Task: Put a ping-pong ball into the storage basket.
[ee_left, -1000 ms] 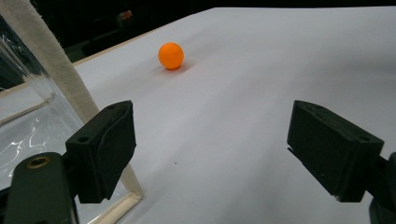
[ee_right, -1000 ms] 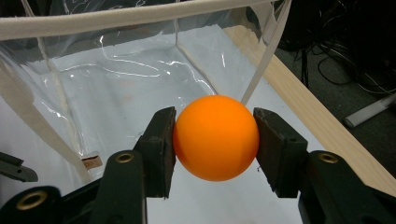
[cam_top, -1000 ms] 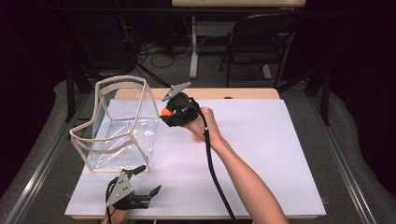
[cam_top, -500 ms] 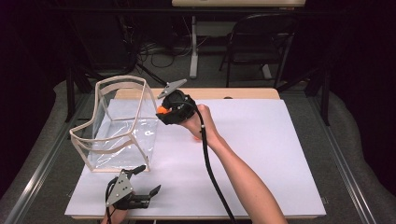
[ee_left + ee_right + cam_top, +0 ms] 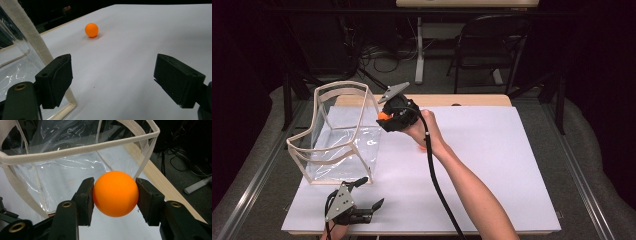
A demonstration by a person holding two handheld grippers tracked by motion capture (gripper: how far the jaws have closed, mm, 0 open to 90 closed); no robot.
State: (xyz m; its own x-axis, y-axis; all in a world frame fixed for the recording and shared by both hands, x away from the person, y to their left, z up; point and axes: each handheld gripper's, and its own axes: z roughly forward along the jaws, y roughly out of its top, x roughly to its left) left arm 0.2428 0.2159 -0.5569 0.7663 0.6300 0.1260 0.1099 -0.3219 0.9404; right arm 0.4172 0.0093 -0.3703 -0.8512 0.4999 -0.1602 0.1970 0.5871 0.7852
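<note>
A clear plastic bag (image 5: pixel 337 137) with cream fabric trim stands open on the white-covered bench (image 5: pixel 512 165); no contents are visible through its walls. The right hand-held gripper (image 5: pixel 115 195) is clamped on an orange ball (image 5: pixel 115 193), held just beside the bag's upper rim. The left hand-held gripper (image 5: pixel 112 80) rests with jaws wide apart, gripping nothing, the bag's corner just beside its left jaw. A second orange ball (image 5: pixel 91 30) lies on the bench ahead of this gripper.
</note>
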